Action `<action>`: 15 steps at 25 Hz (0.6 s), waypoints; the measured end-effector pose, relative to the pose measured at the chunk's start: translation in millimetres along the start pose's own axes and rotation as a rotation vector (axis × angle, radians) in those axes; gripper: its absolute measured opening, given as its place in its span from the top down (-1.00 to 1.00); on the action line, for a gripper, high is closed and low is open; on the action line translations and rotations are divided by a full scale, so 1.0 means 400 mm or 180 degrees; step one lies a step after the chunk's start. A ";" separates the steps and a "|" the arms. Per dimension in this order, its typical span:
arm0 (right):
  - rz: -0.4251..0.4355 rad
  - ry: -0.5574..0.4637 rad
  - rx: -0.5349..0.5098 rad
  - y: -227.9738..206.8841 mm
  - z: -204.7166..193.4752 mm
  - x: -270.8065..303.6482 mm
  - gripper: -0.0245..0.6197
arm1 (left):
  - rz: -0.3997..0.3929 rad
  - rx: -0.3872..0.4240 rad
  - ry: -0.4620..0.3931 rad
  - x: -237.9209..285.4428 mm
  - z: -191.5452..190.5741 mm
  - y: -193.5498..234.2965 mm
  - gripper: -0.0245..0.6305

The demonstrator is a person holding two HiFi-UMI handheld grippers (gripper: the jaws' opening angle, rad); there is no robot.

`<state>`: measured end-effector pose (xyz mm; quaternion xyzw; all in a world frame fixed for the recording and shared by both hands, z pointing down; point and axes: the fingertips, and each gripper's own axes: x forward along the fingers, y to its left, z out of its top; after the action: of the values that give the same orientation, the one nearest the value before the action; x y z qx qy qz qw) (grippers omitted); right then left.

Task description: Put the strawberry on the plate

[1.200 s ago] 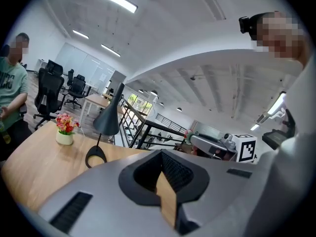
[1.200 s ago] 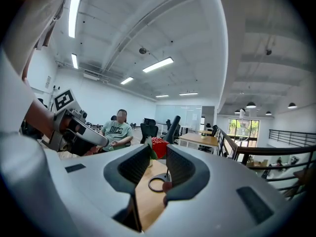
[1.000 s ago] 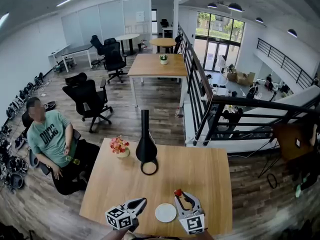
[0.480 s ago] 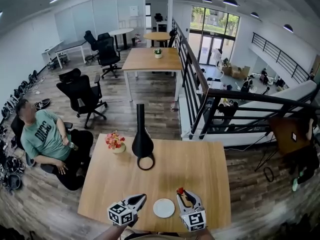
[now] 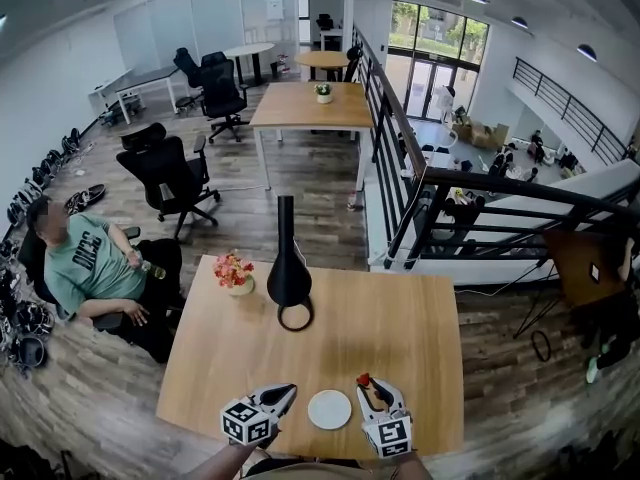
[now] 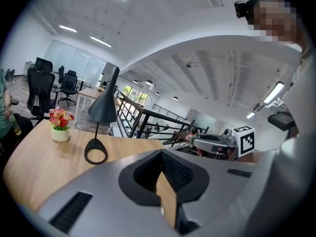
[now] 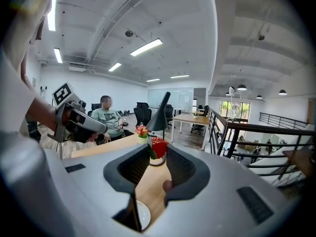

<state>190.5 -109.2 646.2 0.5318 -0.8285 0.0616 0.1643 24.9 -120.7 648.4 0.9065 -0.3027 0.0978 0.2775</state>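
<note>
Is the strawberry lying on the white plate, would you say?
No, the right tongs hold the strawberry beside the plate, not on it.

1. On the table (image 5: 420,318), near its front edge: plate (image 5: 330,409).
2. Just left of the plate: left gripper (image 5: 288,392). Just right of it: right gripper (image 5: 368,384).
3. Between the right gripper's jaw tips: strawberry (image 5: 362,379), beside the plate's right rim, not on it.
4. Behind the plate, towards the far edge: lamp (image 5: 289,278), with flower pot (image 5: 238,274) just to its left.
5. Left of the table: seated person (image 5: 85,268).

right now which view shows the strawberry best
The right gripper view: the strawberry sits close and centred, pinched in the right tool. The head view shows it only as a small red dot; the left gripper view leaves it too small to make out.
</note>
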 end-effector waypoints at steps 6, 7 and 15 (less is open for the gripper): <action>0.0147 0.0269 -0.0053 0.017 -0.062 0.025 0.57 | 0.0068 -0.0054 0.0066 0.001 -0.027 0.015 0.92; 0.0177 0.0314 -0.0060 0.022 -0.078 0.032 0.57 | 0.0076 -0.0051 0.0084 0.004 -0.033 0.019 0.92; 0.0454 0.0820 -0.0190 0.075 -0.250 0.081 0.57 | 0.0154 -0.0012 0.0304 0.035 -0.111 0.042 0.92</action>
<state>171.8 -96.4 753.1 0.4541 -0.8378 0.1162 0.2801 25.6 -113.9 697.3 0.8927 -0.3110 0.1470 0.2910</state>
